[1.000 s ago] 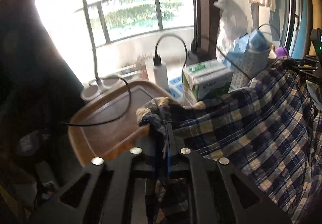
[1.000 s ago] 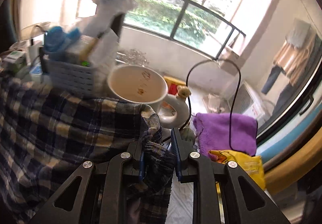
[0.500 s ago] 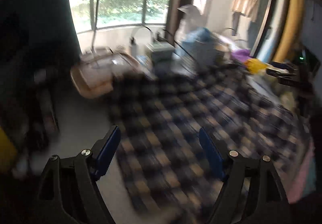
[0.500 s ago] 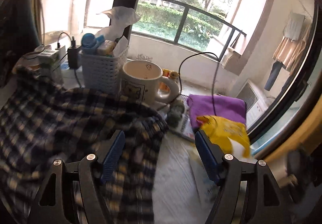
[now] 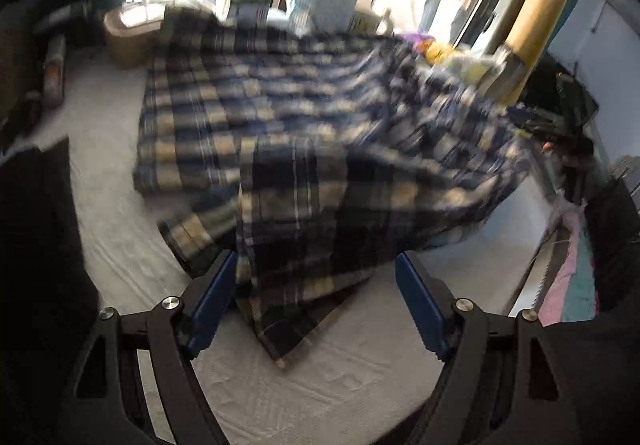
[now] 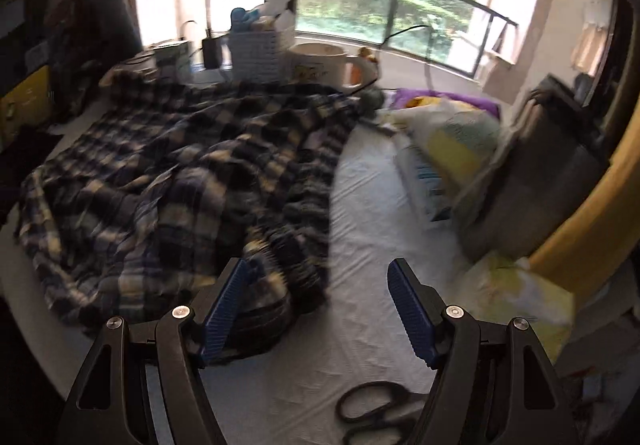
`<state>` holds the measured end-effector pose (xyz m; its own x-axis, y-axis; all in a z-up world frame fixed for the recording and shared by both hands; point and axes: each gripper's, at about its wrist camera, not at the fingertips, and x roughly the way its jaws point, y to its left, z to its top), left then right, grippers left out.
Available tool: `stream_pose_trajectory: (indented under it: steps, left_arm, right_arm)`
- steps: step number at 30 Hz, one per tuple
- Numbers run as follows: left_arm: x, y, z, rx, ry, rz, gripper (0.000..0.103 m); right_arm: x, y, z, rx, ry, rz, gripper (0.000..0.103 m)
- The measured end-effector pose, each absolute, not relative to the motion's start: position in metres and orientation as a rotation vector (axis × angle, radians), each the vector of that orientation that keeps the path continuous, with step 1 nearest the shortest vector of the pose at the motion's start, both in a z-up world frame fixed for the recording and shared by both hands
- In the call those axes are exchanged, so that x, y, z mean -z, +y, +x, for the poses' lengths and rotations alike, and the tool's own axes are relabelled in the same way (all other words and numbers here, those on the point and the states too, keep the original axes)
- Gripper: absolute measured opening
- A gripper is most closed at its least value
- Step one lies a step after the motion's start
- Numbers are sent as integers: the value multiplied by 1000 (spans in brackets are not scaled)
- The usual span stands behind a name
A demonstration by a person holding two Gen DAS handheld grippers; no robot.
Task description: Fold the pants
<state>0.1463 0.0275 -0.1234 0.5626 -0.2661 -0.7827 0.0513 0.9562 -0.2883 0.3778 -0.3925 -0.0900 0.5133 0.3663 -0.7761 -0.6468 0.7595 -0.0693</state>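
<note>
The dark blue and tan plaid pants (image 5: pixel 304 133) lie spread and rumpled on the white table cover (image 5: pixel 120 229). One folded layer lies over the near part. My left gripper (image 5: pixel 316 305) is open and empty, just short of the pants' near corner. In the right wrist view the pants (image 6: pixel 176 173) lie left of centre. My right gripper (image 6: pixel 316 305) is open and empty, above the pants' near right edge and the bare cover (image 6: pixel 372 213).
A wooden tray (image 5: pixel 128 33) stands at the far left. A white basket (image 6: pixel 256 53), a large mug (image 6: pixel 320 63), a charger and a carton line the window side. Bags and a purple cloth (image 6: pixel 448 101) lie at the right. Black scissors (image 6: pixel 376 409) lie near the front edge.
Both grippers let go of the pants' far corners, opened, and pulled back and up. The pants dropped flat onto the table.
</note>
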Motion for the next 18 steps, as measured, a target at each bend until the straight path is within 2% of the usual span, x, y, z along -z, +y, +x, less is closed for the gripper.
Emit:
stream_pose_trajectory:
  steps: [3, 4, 5, 6, 7, 8, 9, 13, 18]
  left_arm:
    - [135, 20, 151, 162, 954, -211, 80]
    - [136, 18, 152, 157, 934, -208, 76]
    - [138, 18, 153, 147, 923, -207, 68]
    - [138, 19, 154, 113, 910, -193, 43]
    - [139, 23, 155, 94, 911, -194, 19]
    - [139, 29, 155, 93, 912, -215, 10]
    - [137, 38, 154, 104, 908, -261, 4]
    - [115, 64, 138, 91, 847, -301, 3]
    - [70, 85, 108, 104, 771, -311, 2]
  right_arm:
    - [104, -384, 385, -646, 859, -345, 74]
    - [110, -380, 385, -685, 882, -311, 74]
    - [114, -377, 384, -716, 899, -291, 69]
    - [119, -370, 380, -749, 917, -289, 60]
    - [121, -363, 374, -730, 910, -320, 31]
    - [120, -360, 370, -706, 903, -338, 26]
    - [117, -357, 365, -685, 892, -343, 25]
    - [84, -358, 338, -622, 829, -259, 19]
    - [33, -365, 288, -565, 746, -166, 18]
